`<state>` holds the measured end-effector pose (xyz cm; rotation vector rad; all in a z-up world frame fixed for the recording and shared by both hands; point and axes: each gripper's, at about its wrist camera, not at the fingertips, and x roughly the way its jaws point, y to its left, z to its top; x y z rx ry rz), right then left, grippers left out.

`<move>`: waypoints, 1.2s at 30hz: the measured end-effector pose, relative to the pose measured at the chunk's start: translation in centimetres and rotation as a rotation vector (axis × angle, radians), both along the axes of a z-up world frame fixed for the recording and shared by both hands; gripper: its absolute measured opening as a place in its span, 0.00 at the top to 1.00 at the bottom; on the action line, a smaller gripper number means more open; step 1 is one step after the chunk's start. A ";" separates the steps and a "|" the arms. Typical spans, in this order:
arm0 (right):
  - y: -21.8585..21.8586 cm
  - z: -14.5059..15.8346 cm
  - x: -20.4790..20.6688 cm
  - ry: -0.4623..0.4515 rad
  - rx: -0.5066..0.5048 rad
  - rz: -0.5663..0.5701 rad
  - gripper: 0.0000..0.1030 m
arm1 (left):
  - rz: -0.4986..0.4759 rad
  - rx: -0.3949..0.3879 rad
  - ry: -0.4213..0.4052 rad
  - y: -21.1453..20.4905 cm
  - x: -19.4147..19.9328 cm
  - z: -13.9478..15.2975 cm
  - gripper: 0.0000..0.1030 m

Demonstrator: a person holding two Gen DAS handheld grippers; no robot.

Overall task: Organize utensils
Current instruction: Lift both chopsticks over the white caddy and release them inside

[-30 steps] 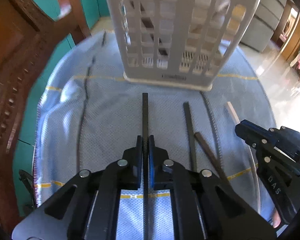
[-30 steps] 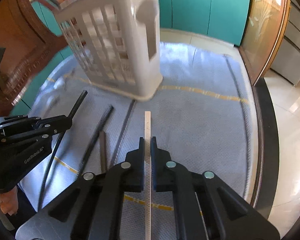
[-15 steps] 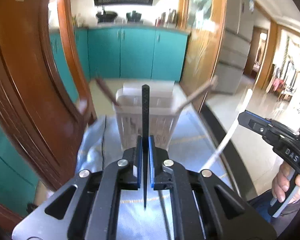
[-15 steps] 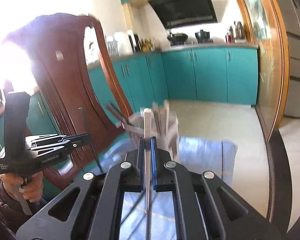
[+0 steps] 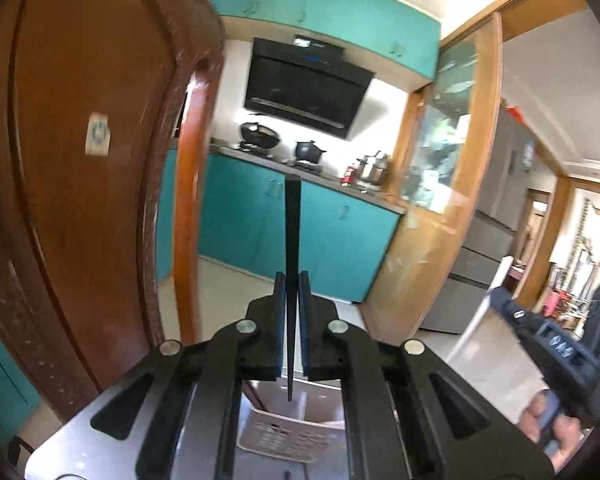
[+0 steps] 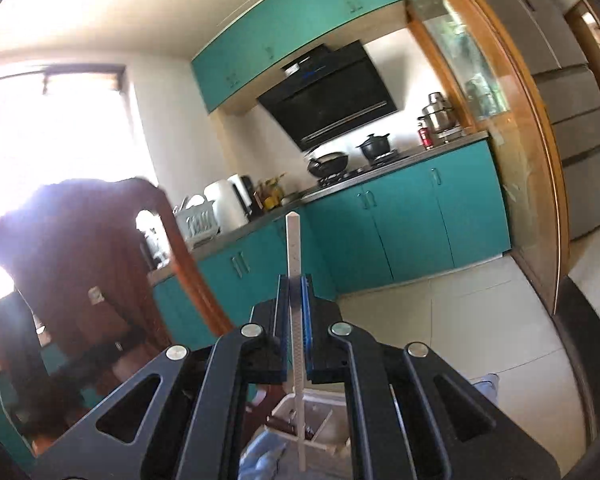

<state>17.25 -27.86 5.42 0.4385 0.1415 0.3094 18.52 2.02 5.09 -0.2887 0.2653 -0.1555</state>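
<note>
My left gripper (image 5: pixel 291 280) is shut on a black chopstick (image 5: pixel 291 232) and holds it upright, its lower tip hanging above the white slotted utensil basket (image 5: pixel 284 436). My right gripper (image 6: pixel 294 282) is shut on a white chopstick (image 6: pixel 293 248), also upright, its lower end over the basket (image 6: pixel 320 412), which holds several dark utensils. The right gripper also shows at the right edge of the left wrist view (image 5: pixel 500 296) with the white stick in it.
A tall carved wooden chair back (image 5: pixel 80 180) stands close on the left. Teal kitchen cabinets (image 6: pixel 412 216), a range hood (image 5: pixel 304 84) and a grey fridge (image 6: pixel 572 80) lie behind. Blue cloth (image 6: pixel 260 456) shows beside the basket.
Both grippers have lifted their chopsticks off the cloth and tilted them upright, then risen further, so the basket now lies low between the fingers.
</note>
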 end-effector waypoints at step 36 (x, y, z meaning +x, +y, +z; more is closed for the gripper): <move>2.3 -6.3 5.2 0.020 -0.093 -0.103 0.93 | -0.018 0.226 0.200 -4.8 3.4 -10.6 0.92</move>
